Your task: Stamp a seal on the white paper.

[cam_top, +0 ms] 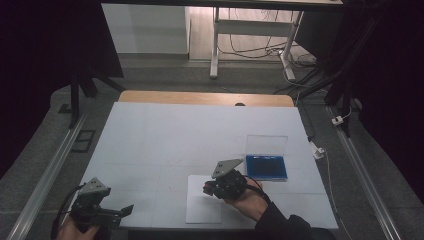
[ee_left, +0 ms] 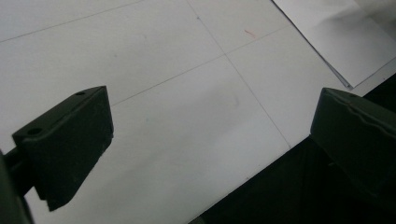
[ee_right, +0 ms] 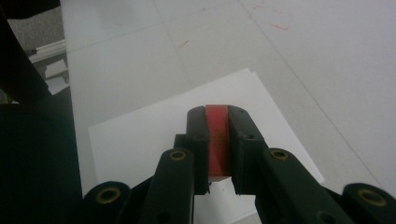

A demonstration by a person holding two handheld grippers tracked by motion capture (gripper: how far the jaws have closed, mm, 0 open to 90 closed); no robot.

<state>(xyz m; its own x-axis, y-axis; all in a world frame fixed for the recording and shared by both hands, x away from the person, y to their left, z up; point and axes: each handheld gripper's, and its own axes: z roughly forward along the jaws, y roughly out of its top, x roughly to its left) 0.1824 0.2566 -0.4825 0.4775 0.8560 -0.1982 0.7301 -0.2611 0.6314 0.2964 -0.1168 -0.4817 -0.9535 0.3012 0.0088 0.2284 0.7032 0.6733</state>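
Nearest, at the near left corner of the table (cam_top: 165, 135): left gripper (cam_top: 120, 212). Hung over the table edge with jaws spread wide and nothing between them.

A little farther in, right of centre: right gripper (cam_top: 209, 189). Closed firmly on a flat red piece (ee_right: 217, 140), kept just above a white paper sheet (cam_top: 202, 207); could not be told whether touching it.

Beyond, to the right: blue box (cam_top: 266, 166) with its clear lid (cam_top: 267, 145) stood upright, near the sheet but apart from it. Farthest: wooden table edge (cam_top: 205, 97), desk legs (cam_top: 215, 45) and cables (cam_top: 255, 49) on the floor.

Step in hand, as judged: probably pressing or placing the red piece onto the sheet, perhaps as a stamp inked from the box. Next move, as judged: called for a level, straight descent onto the sheet, possibly with the idle gripper steadying the paper.

Between views: red piece made plain in the right gripper view, a mere dark spot in the high view. Box and lid supplied by the high view. Width of the empty jaws given best by the left gripper view, along with faint grid lines on the table.
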